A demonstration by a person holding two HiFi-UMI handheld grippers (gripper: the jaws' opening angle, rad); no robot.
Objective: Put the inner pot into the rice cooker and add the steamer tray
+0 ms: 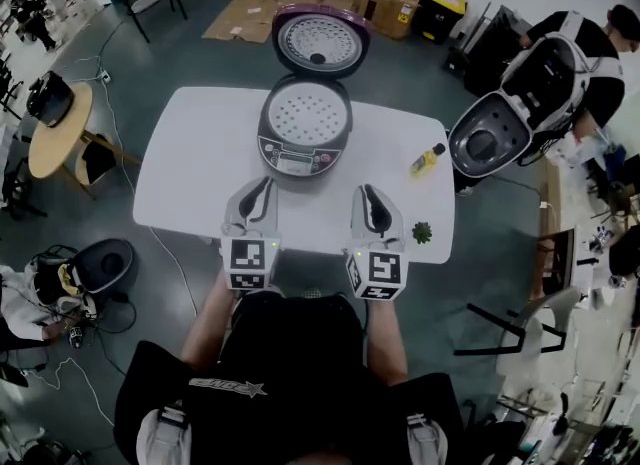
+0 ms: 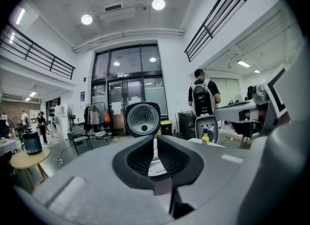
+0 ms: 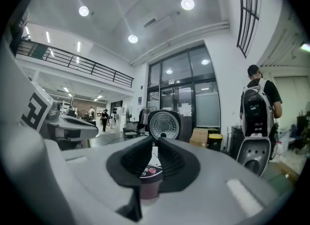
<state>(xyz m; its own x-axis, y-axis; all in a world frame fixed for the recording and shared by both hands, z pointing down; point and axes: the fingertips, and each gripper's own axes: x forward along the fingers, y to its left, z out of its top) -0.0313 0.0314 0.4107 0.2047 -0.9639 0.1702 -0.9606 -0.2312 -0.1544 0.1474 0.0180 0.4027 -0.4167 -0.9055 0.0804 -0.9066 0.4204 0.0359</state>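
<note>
You are holding the left gripper (image 1: 267, 185) and right gripper (image 1: 366, 193) over the counter's (image 1: 190, 188) near edge, fingers pressing together on nothing. The steamer tray (image 1: 306, 113) is sitting inside the open rice cooker (image 1: 300, 158). It is probably handling light, thin and stiff, so its rim is looking like the best hold.

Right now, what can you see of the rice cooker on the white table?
The rice cooker stands on the far half of the white table, touched by nothing else. Its rounded body looks dark purple plastic, with a grey control panel facing the person. The lid is hinged up at the back, showing a silvery dotted inner plate. A pale tray full of holes fills the opening.
</note>
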